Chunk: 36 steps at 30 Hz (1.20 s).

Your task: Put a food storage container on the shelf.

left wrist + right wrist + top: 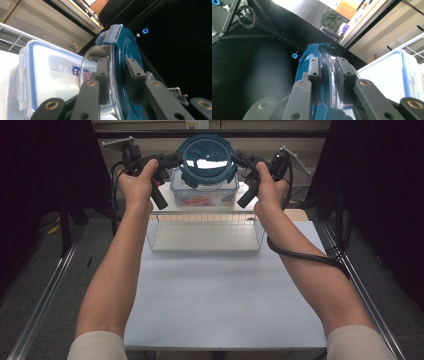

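A round clear bowl with a dark blue clip lid (pixel 206 157) is held up at the far end of the table, its lid tipped toward me. My left gripper (pixel 172 165) is shut on its left rim and my right gripper (pixel 241 162) on its right rim. In the left gripper view the gripper (pixel 117 77) pinches the bowl's rim and lid (pixel 125 50) between its pads. The right gripper view has the gripper (pixel 328 75) clamped on the blue lid's edge (pixel 305 65). Whether the bowl touches the box below I cannot tell.
A rectangular clear box with a blue-trimmed lid (pixel 204 195) (pixel 47 72) (pixel 392 75) sits just under the bowl, with something orange inside. A wire basket (pixel 152 232) stands in front of it on the white table (pixel 220 295). Dark frame posts flank both sides.
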Available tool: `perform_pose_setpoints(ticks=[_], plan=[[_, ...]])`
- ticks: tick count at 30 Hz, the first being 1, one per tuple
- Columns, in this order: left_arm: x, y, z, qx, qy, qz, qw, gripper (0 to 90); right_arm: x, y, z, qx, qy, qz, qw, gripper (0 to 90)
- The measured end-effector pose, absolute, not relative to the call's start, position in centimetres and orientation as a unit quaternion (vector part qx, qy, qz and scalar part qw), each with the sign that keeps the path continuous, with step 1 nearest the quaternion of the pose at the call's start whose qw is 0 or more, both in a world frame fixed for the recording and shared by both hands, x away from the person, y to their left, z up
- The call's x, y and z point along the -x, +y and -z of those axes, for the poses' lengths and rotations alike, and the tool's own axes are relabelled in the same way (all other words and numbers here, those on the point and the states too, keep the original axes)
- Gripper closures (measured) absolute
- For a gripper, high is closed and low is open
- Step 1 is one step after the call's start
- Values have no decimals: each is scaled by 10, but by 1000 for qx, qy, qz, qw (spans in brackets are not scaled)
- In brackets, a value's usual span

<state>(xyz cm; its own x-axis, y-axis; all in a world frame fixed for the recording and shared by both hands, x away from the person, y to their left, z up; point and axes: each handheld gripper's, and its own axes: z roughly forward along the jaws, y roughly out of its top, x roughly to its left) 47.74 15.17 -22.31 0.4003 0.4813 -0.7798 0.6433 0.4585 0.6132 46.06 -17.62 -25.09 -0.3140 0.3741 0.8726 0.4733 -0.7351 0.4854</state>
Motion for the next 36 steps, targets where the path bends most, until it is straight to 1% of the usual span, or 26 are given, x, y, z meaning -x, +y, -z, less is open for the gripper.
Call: perform_pose_setpoints(ticks=[1, 3, 5, 6, 9, 16, 18, 21, 36], plan=[[-480, 151, 224, -513, 547, 63, 658, 748, -462, -176, 251, 584, -361, 726, 32, 756], [-482, 151, 224, -510, 551, 68, 657, 747, -466, -176, 252, 591, -358, 722, 42, 756], [-485, 151, 225, -509, 551, 69, 658, 746, -469, -176, 253, 594, -356, 720, 39, 756], [-486, 151, 225, -507, 552, 67, 659, 745, -471, -176, 253, 598, -352, 719, 47, 756], [-489, 150, 224, -504, 557, 69, 657, 744, -476, -176, 254, 606, -344, 716, 52, 755], [-499, 151, 228, -493, 568, 80, 655, 739, -485, -173, 255, 615, -344, 708, 49, 754], [-502, 151, 230, -498, 567, 75, 652, 737, -486, -172, 255, 616, -345, 707, 43, 754], [-505, 151, 232, -488, 574, 82, 653, 733, -489, -171, 256, 619, -343, 705, 41, 753], [-515, 151, 238, -476, 581, 93, 654, 721, -497, -170, 259, 630, -334, 700, 48, 748]])
